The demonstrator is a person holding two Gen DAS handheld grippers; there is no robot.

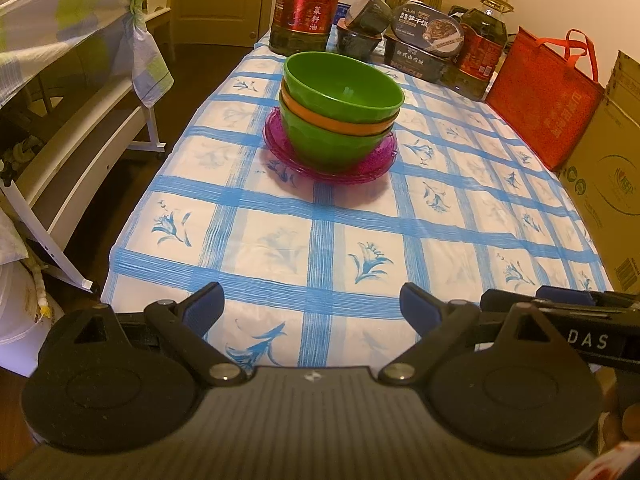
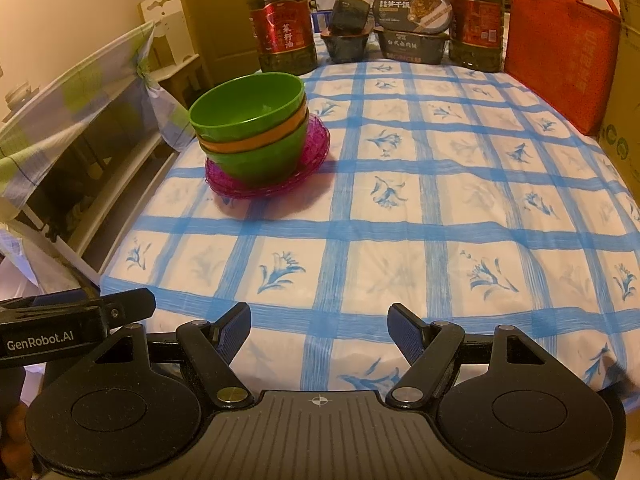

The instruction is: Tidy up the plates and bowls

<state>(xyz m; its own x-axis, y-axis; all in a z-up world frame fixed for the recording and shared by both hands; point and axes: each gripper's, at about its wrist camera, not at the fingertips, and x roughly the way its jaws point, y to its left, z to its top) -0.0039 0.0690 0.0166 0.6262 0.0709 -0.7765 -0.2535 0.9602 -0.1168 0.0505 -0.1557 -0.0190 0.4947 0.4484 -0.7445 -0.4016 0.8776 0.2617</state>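
A stack of bowls stands on stacked purple plates (image 1: 280, 148) on the blue-checked tablecloth: a green bowl (image 1: 342, 84) on top, an orange bowl (image 1: 320, 118) under it, a green bowl (image 1: 328, 146) at the bottom. The same stack shows in the right wrist view, with the top green bowl (image 2: 248, 104) and the purple plates (image 2: 316, 144) at the left. My left gripper (image 1: 312, 306) is open and empty over the table's near edge. My right gripper (image 2: 319, 326) is open and empty, beside the left one.
Two large oil bottles (image 1: 306, 4) (image 2: 476, 16), stacked food boxes (image 1: 424, 46) and a red bag (image 1: 548, 96) stand at the table's far end and right side. Cardboard boxes (image 1: 608, 184) line the right edge. A cloth-covered rack (image 1: 72, 80) stands left of the table.
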